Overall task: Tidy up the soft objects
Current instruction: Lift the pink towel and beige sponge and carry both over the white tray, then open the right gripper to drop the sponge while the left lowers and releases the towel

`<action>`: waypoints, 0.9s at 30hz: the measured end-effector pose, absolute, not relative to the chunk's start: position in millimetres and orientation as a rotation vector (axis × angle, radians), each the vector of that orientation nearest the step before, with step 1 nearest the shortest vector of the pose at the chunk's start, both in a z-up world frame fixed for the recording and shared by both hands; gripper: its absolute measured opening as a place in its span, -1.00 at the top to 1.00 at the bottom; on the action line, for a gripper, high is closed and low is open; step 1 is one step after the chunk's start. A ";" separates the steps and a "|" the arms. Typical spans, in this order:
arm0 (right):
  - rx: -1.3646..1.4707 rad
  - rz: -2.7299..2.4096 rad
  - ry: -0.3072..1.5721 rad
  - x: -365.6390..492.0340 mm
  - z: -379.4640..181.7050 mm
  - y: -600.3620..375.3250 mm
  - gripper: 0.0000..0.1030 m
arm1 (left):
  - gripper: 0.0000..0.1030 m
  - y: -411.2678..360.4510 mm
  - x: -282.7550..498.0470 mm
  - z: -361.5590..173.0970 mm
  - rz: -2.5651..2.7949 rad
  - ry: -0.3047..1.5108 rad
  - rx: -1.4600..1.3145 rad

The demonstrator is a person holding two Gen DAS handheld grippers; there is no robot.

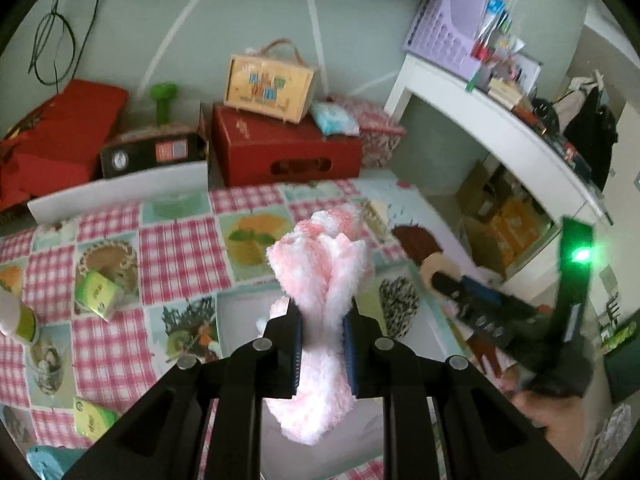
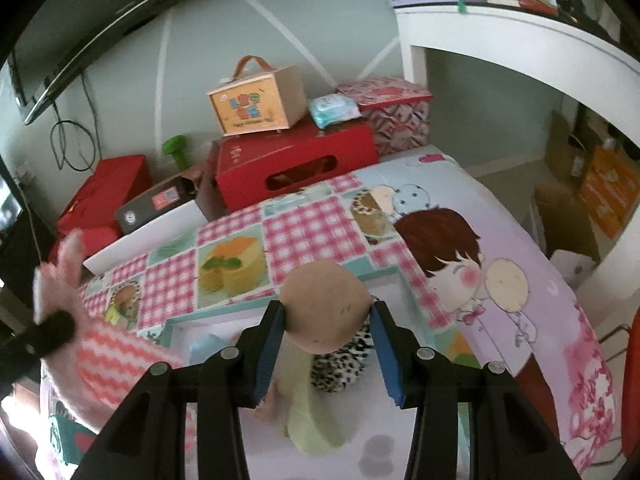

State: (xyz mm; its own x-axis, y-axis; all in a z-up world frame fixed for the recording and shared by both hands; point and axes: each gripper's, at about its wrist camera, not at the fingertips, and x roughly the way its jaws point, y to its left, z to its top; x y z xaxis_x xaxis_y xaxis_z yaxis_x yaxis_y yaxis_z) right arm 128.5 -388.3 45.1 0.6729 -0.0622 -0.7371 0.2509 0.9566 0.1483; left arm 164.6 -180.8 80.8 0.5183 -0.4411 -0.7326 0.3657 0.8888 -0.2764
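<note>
Left wrist view: left gripper clamps a fluffy pink-white sock; right gripper clamps a tan plush ball above a white tray holding a leopard-print sock.

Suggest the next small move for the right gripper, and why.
Probably lower and release: the right gripper is shut on the tan ball, poised over the white box that already holds the leopard-print piece.

Pale grey-green wall with white diagonal stripes, black cables hanging at left. White arched desk on the right, lilac plastic basket on top. Pink-checked cake-print tablecloth covers the table; red cardboard box behind it.
</note>
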 end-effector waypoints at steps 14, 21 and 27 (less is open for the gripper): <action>0.251 -0.234 0.932 123.1 23.2 -395.5 0.09 | 0.65 -186.3 176.8 5.8 -0.364 1.142 0.004; 0.262 -0.270 1.000 119.3 4.6 -398.1 0.08 | 0.65 -189.7 173.1 -19.7 -0.343 1.237 0.044; 0.284 -0.270 1.081 118.0 -21.1 -397.4 0.08 | 0.65 -202.1 165.1 -34.6 -0.371 1.288 0.077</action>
State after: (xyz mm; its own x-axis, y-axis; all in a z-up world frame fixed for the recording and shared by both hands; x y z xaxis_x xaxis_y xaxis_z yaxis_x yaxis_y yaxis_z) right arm 118.0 -397.4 -21.1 0.4450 -0.0774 -0.8922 0.3518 0.9313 0.0947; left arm 165.1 -202.1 -34.6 0.2292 -0.2265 -0.9467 0.3119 0.9384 -0.1490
